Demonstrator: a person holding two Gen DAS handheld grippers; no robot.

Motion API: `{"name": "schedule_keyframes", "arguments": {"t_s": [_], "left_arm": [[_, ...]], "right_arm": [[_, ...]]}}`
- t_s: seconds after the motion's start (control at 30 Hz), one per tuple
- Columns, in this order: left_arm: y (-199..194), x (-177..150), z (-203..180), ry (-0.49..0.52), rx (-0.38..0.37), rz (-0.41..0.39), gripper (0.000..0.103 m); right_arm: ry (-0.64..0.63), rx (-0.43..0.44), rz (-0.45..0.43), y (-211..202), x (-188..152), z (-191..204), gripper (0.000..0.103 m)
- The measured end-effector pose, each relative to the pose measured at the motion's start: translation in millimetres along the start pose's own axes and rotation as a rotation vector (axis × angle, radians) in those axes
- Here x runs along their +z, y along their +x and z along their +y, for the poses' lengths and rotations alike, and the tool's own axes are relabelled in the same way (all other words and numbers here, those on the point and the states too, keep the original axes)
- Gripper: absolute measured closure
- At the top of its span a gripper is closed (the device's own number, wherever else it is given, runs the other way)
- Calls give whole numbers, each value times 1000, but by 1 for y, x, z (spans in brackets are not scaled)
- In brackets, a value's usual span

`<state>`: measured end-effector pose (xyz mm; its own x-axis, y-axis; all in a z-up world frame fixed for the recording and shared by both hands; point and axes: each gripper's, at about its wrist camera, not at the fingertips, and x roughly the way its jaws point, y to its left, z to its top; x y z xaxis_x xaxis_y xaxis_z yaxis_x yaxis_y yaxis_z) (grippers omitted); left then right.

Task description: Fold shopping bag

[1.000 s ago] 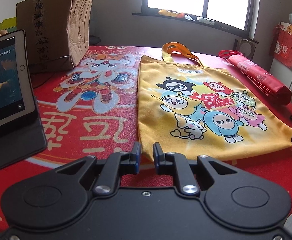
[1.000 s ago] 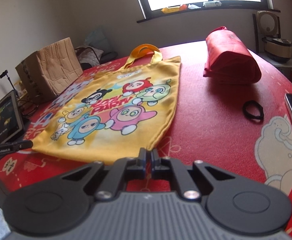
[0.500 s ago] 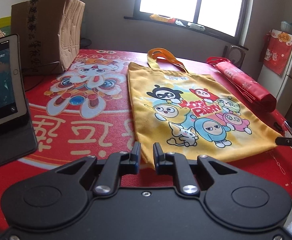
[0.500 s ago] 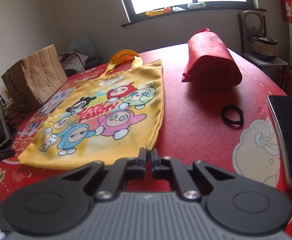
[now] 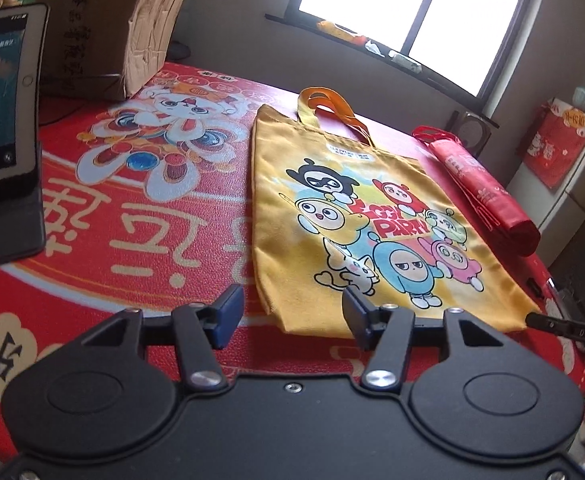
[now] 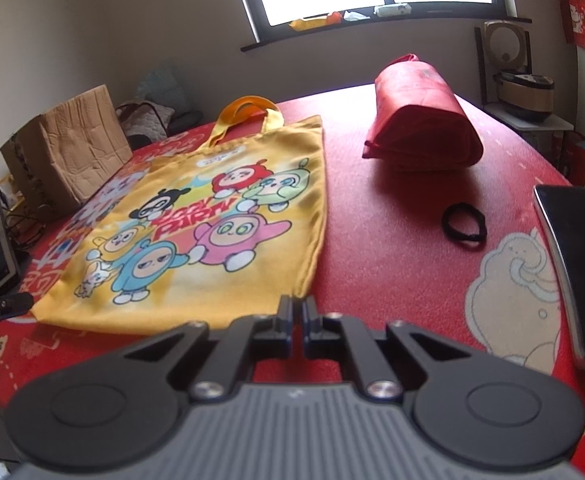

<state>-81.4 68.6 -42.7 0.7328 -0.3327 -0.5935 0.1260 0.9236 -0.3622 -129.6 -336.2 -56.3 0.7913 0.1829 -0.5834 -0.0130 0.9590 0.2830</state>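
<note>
The yellow shopping bag (image 5: 356, 216) lies spread flat and unfolded on the red surface (image 5: 140, 264), printed side up, its orange handles (image 5: 328, 108) pointing away toward 12 o'clock and its bottom hem nearest the cameras; laid out this way, both near corners are open to a grasp from the front. The left hand-held gripper (image 5: 290, 312) hangs just before the hem's left corner with its blue-padded jaws spread wide and nothing between them, which reads as a line-up for pinching that corner. The right hand-held gripper (image 6: 296, 314) sits at the hem's right corner with its jaws drawn together, only a slit between them; whether a sliver of cloth is caught there I cannot tell, though the corner looks to lie just beyond the tips. Around the bag: a rolled red bag (image 6: 420, 120) at 1 o'clock in the right view, near the bag's far edge but apart from it; a black hair tie (image 6: 463, 224) and a dark phone (image 6: 576, 264) off at 3 o'clock; a tablet (image 5: 0, 96) on its stand at 9 o'clock and a cardboard box (image 5: 112, 28) at 11 o'clock in the left view. None of these rests on the bag. The red bag is the closest neighbour, and I judge a fold toward the handles would clear it.
</note>
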Motion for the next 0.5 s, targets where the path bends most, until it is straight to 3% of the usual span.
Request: {"name": "schedule_keyframes", "arguments": {"t_s": [0.17,0.43,0.5], "left_arm": [[10,-2,17,-185,-35,47,52],[31,6,21,-262,-128,77,52],[35,7,26,-293,-154,92,59]], "right_arm": [[2,6,2,3,0,0,98],[17,13,4,2,0,-2,98],[22,14,2,2,0,-2,98]]}}
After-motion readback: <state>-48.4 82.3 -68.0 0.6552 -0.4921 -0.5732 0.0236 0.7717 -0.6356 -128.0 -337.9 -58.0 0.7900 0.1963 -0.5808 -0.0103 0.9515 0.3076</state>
